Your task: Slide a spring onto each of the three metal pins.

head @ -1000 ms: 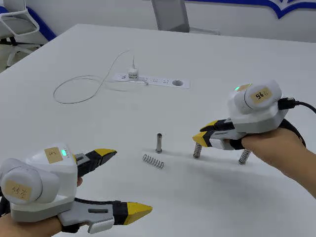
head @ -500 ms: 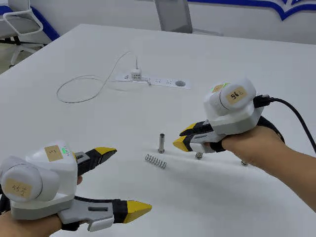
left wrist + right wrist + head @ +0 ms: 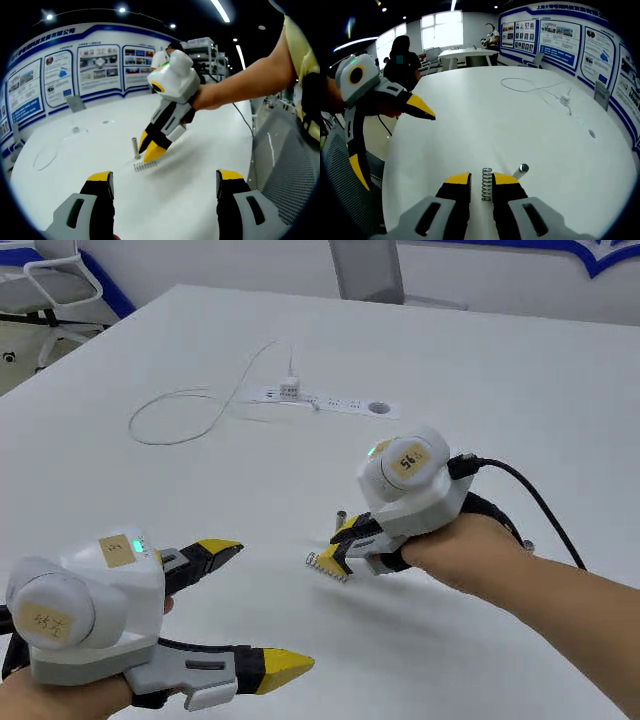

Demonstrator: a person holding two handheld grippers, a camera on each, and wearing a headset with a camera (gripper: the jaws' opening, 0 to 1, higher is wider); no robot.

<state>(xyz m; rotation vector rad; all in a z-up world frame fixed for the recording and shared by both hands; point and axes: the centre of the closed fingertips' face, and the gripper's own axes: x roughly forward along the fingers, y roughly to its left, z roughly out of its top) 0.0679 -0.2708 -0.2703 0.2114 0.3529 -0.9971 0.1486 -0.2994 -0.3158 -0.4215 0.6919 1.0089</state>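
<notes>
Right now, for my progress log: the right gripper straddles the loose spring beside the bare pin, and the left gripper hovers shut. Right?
No: the left gripper hovers wide open, as the left gripper view shows. The right gripper does straddle the spring, beside the bare pin.

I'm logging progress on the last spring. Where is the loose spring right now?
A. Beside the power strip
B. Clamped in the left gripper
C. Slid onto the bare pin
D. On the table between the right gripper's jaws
D: in the right gripper view the spring lies on the table between the jaws of the right gripper, next to the bare pin.
</notes>
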